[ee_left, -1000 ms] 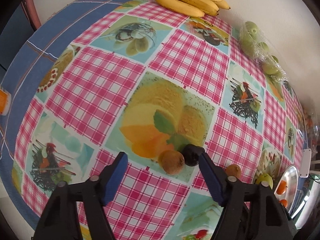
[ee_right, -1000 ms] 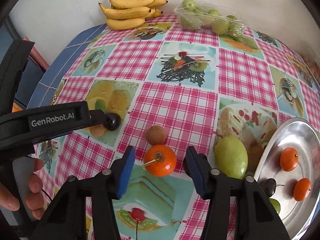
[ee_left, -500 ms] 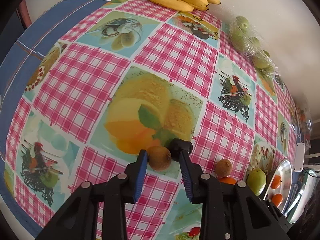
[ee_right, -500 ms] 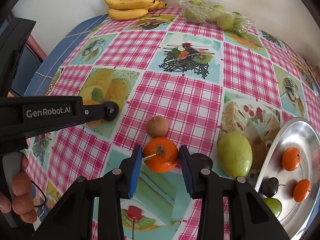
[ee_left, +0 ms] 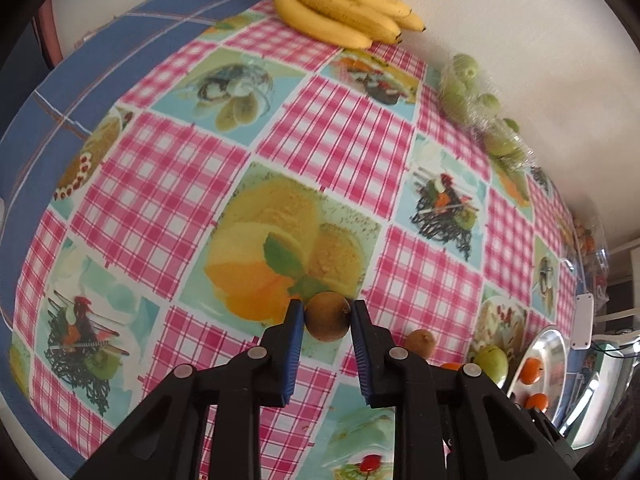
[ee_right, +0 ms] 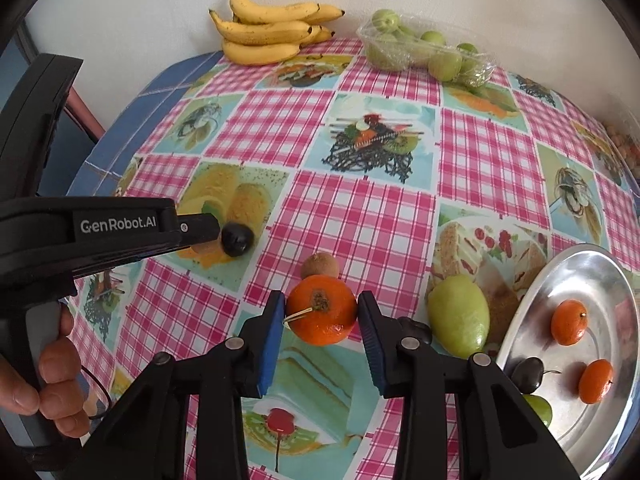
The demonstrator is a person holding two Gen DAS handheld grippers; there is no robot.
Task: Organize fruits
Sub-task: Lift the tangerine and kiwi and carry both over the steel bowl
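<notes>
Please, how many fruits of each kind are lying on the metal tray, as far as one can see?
tangerines: 2
dark plum: 1
green fruit, partly hidden by the gripper: 1
Total seen on the metal tray: 4

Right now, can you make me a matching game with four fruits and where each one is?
Fruits:
1. brown kiwi
2. big orange
3. bananas
4. small oranges

Places:
A. on the silver tray
B. by the wall, at the table's far edge
C. between the left gripper pads
D. between the right gripper pads

Pairs: 1-C, 2-D, 3-B, 4-A
</notes>
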